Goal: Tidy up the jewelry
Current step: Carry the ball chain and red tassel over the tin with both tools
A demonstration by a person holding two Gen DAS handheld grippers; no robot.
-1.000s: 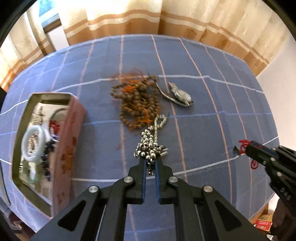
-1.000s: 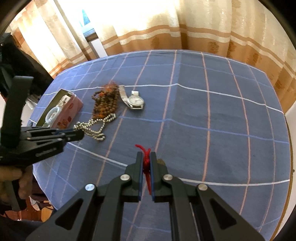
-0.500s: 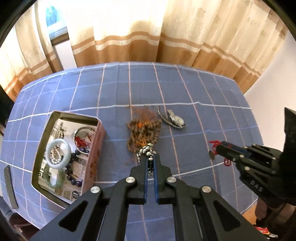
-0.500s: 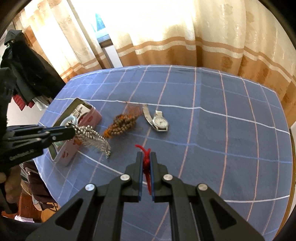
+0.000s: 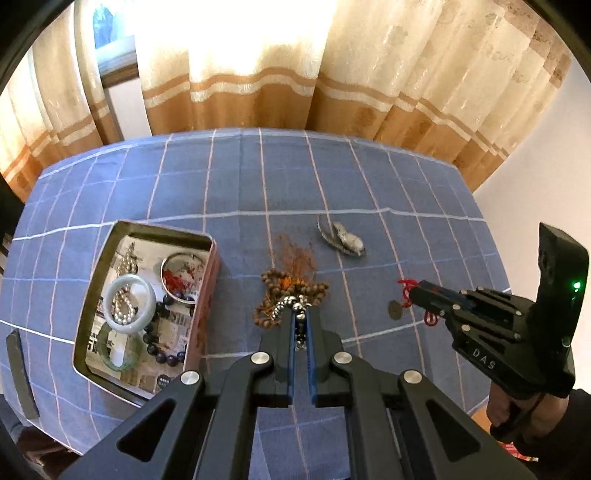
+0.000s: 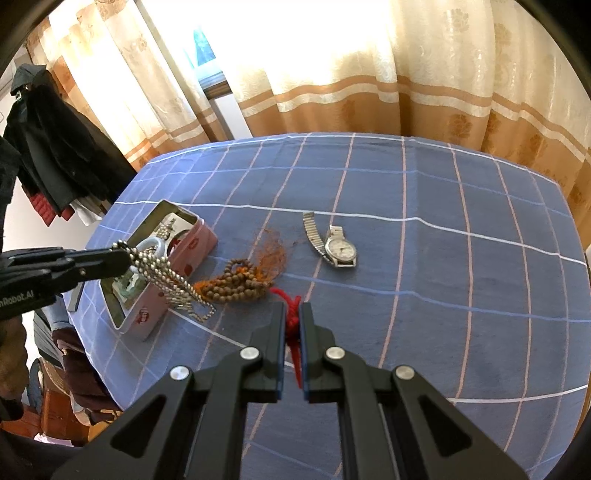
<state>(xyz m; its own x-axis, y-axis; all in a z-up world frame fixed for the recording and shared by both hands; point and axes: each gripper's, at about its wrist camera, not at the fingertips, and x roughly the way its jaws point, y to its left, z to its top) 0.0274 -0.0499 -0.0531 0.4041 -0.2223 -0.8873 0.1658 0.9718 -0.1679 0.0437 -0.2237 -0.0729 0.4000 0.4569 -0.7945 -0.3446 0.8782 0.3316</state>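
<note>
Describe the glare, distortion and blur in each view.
Left wrist view: the backlit curtain blows out to white, fisheye bows the tablecloth grid, and the wristwatch is soft. Right wrist view: same window glare, dark vignetted corners, yet the wristwatch dial is sharper.

Checked tablecloth (image 6: 461, 266), tin (image 6: 147, 325), wooden beads (image 6: 240, 286), watch (image 6: 338, 249)

The left gripper (image 5: 300, 321), raised above the pink tin (image 5: 204, 295), is clamped on a silver bead chain (image 6: 166, 275), while the right gripper (image 6: 292, 321), off to the tin's right, pinches a red cord (image 6: 291, 321) between closed jaws.
</note>
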